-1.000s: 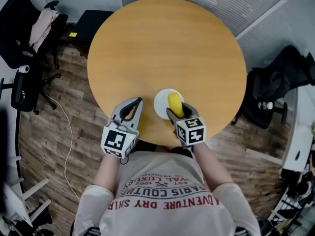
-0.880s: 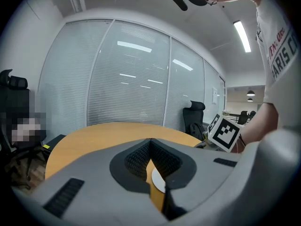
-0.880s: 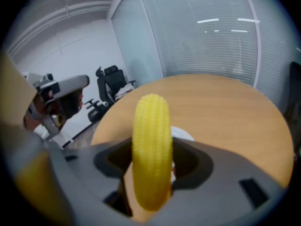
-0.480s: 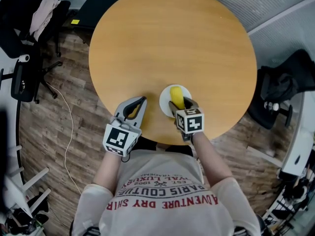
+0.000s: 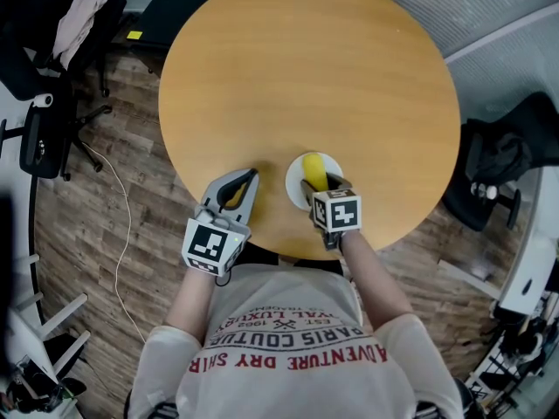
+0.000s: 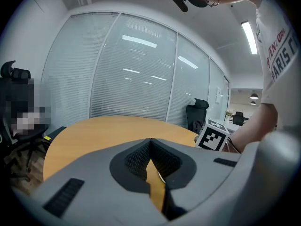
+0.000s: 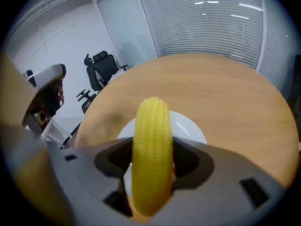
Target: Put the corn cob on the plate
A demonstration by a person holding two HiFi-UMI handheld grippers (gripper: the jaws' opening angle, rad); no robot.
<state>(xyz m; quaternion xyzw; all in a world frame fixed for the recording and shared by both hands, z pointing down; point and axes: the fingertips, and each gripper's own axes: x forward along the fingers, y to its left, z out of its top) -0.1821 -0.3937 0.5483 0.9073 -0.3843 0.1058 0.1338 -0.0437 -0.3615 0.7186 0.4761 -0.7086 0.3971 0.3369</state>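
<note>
The yellow corn cob (image 7: pixel 150 154) sits lengthwise between the jaws of my right gripper (image 7: pixel 151 171), which is shut on it. In the head view the corn cob (image 5: pixel 314 170) hangs over the small white plate (image 5: pixel 295 183) near the table's front edge, with the right gripper (image 5: pixel 320 184) behind it. The white plate (image 7: pixel 188 128) shows under the cob's tip; I cannot tell whether the cob touches it. My left gripper (image 5: pixel 241 184) rests to the left of the plate, its jaws closed together with nothing held, as the left gripper (image 6: pixel 151 166) view confirms.
The round wooden table (image 5: pixel 306 68) fills the middle of the head view. Black office chairs (image 5: pixel 44 33) stand on the wood floor to the left, and another chair (image 5: pixel 502 155) to the right. A thin cable (image 5: pixel 122 234) runs across the floor.
The right gripper with the corn cob has stayed over the plate, shifting only slightly with the view. The left gripper has kept its place.
</note>
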